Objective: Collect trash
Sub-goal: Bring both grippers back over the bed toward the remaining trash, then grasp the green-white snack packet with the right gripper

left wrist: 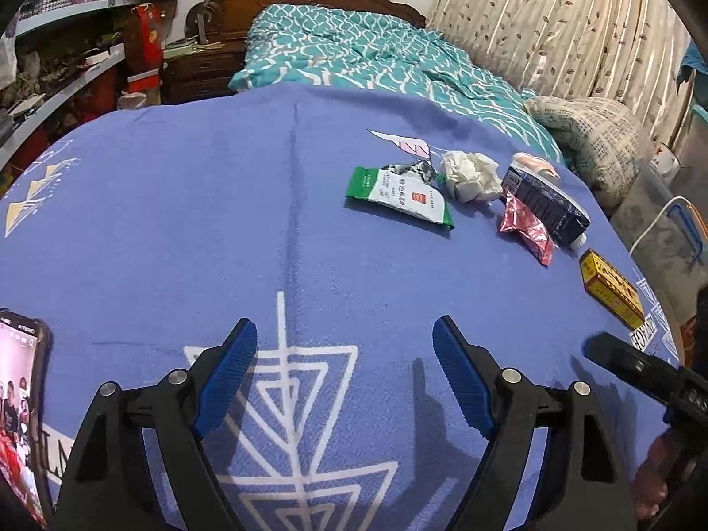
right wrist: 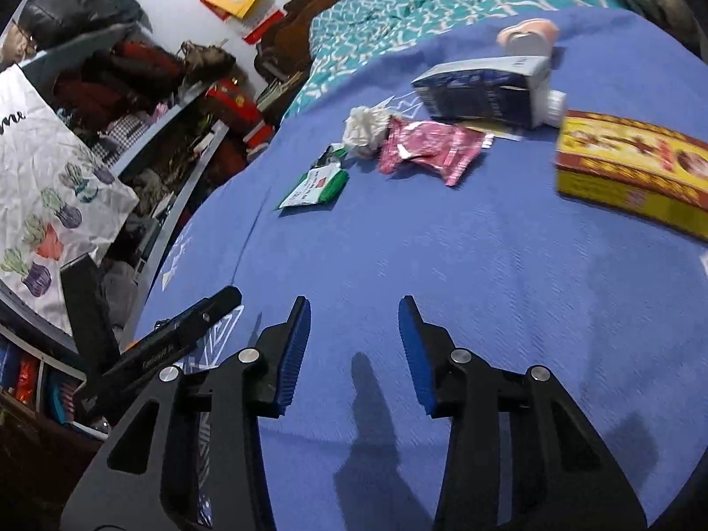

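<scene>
Trash lies on a blue blanket (left wrist: 221,221): a green-and-white wrapper (left wrist: 400,197) (right wrist: 316,186), a crumpled white tissue (left wrist: 471,175) (right wrist: 365,128), a pink foil wrapper (left wrist: 526,225) (right wrist: 431,150), a dark blue carton (left wrist: 546,203) (right wrist: 482,93) and a yellow box (left wrist: 613,287) (right wrist: 637,168). My left gripper (left wrist: 345,345) is open and empty, low over the blanket, well short of the trash. My right gripper (right wrist: 354,323) is open and empty, also short of the trash.
A phone (left wrist: 20,402) with a lit screen lies at the blanket's left edge. Cluttered shelves (left wrist: 57,71) stand on the left. A teal quilt (left wrist: 376,53) covers the far bed, curtains (left wrist: 553,22) hang at the right. A printed white bag (right wrist: 48,177) hangs by the shelves.
</scene>
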`<state>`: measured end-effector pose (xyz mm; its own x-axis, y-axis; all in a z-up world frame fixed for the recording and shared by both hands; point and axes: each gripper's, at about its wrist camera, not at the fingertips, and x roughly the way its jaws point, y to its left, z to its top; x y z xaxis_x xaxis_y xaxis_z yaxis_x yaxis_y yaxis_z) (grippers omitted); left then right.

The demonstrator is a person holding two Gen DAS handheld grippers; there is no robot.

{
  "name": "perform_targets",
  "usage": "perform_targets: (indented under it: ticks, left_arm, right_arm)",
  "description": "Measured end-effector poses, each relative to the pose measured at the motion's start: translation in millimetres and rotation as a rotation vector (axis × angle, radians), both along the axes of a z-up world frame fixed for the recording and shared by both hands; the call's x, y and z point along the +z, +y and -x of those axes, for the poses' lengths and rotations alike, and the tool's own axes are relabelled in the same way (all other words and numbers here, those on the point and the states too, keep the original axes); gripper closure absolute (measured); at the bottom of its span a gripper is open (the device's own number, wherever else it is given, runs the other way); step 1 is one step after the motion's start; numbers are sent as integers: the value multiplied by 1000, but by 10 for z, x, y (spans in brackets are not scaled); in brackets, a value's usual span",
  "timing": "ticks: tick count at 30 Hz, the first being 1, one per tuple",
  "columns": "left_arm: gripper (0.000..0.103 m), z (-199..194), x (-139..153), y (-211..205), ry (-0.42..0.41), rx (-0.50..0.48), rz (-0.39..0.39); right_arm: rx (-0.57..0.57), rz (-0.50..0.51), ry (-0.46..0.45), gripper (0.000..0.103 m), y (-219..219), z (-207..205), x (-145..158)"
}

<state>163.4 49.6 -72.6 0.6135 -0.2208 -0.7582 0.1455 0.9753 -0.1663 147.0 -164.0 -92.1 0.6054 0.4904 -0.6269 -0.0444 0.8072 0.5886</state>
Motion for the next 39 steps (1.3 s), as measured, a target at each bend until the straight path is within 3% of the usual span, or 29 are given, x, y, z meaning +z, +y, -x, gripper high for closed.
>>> perform_targets:
  ticks: [7,14,18,21,27,32,35,39]
  left_arm:
    - [26,-43,-24,71,25,5,67]
    - [29,-50,-26,63,28,7,70]
    - [33,-36,-30,34,26,5,53]
    - [33,-36,-32,48,26,6,59]
    - [33,-23,-17,84,33,6,97]
    - [34,-50,-14,301,55,10,249]
    - [34,-65,-33,440,73,14,359]
    - [34,-87,-41,481,92,13,418]
  right_arm:
    - [138,122,-68,59,347,-775,248]
    - [217,225,-32,59,686,-1977,228]
    - [256,284,9,58,776,-2426,106]
    - [326,333,18,59,878,-2413,35]
    - [407,260,58,70,833,-2038,-57]
    - [454,149,69,72,794,-1564,-101]
    - [445,29,99,73,710,-1371,-135]
    - [393,-57,94,78,546,-1243,-201]
